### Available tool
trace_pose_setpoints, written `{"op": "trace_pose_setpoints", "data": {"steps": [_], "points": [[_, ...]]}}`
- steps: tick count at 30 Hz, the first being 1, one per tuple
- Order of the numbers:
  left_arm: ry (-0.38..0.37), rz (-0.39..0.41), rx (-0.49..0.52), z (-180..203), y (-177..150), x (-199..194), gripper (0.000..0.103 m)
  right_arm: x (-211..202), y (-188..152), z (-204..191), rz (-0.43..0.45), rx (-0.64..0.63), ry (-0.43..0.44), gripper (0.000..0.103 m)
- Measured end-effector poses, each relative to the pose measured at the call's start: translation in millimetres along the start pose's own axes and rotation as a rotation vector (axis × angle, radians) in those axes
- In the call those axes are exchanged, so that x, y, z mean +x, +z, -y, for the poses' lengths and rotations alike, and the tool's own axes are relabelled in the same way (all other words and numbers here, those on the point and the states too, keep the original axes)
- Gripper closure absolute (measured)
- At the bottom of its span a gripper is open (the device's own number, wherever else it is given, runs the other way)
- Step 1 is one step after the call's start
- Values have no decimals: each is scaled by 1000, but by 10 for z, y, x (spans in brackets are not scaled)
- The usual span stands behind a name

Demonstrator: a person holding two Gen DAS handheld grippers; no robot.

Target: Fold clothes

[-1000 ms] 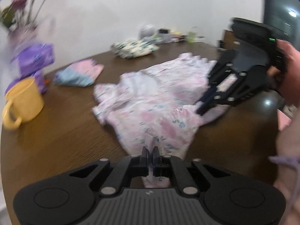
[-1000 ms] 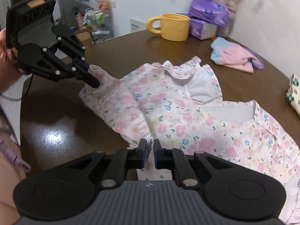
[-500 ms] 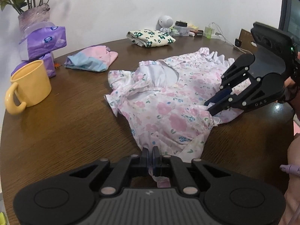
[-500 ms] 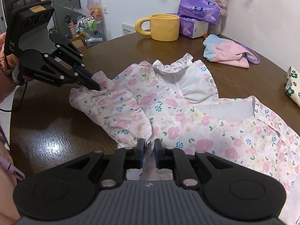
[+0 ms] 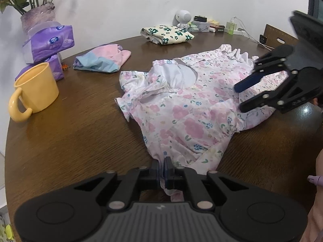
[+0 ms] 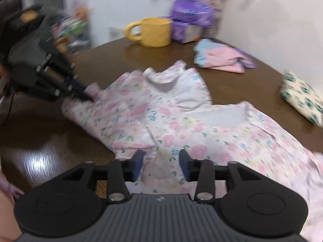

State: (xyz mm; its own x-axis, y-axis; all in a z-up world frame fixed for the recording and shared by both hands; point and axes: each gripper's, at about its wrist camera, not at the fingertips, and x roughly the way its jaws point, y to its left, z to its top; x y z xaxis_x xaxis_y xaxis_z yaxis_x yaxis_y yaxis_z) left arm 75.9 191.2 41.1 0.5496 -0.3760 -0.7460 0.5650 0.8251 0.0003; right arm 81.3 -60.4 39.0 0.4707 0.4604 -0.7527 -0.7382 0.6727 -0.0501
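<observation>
A flowery pink dress [image 5: 185, 109] is being spread over the brown table [image 5: 70, 125], from the middle out to the near edge. It is lying partly flat and partly bunched, with the white inside of the neck [image 5: 177, 74] showing.

A bit of the dress's edge is being pinched tight by the left gripper [image 5: 161, 169], down by the near edge of the table. The two fingers are being pressed together with cloth between them.

The right gripper [image 6: 161, 162] is being held wide, with a big gap between its fingers. Nothing is being gripped there; the cloth is only lying under it. That picture is blurry, so little things cannot be told.

The dress is judged to be thin, light and very soft. It will flop and slide and will not keep its shape when lifted. Creases will be made easily, and one layer may be picked up when two are wanted. The frilly sleeves [image 5: 129, 100] and the hem are judged to be good places to be grabbed, at a corner or an edge, with both sides held at once so the cloth stays straight.

A yellow mug [image 5: 35, 88], purple tissue packs [image 5: 50, 42] and two other folded cloths [image 5: 101, 59] are being kept near the far edge, well apart from the dress.
</observation>
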Motion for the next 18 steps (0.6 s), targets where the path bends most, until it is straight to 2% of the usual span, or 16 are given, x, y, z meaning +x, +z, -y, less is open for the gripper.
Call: {"op": "trace_pose_setpoints", "data": {"steps": [2,3,5,8,10,13,15,16,17,18], "points": [[14,8,-39,-21,5,-28,89,-112,-27,-54,20,45,-26,44],[22,16,-56,-39,6,-61,84,-158,-37,-78,27,52,-38,42],[40,38,-86,-76,9,-141,68,-253,-59,-145,48,68,-65,20],[103,93,-109,-112,17,-328,63,-365,-70,-229,73,108,-93,11],[99,136,-119,-99,48,-440,63,-362,-54,-255,73,134,-95,0],[60,172,-79,52,116,-487,63,-278,-26,-267,63,157,-76,0],[26,163,-48,169,152,-412,66,-222,-7,-274,56,172,-63,2],[8,157,-32,229,170,-373,67,-194,2,-278,52,180,-56,13],[-5,149,-24,263,178,-325,72,-166,12,-282,49,187,-50,28],[-17,139,-18,296,186,-276,75,-138,21,-286,46,195,-43,36]]}}
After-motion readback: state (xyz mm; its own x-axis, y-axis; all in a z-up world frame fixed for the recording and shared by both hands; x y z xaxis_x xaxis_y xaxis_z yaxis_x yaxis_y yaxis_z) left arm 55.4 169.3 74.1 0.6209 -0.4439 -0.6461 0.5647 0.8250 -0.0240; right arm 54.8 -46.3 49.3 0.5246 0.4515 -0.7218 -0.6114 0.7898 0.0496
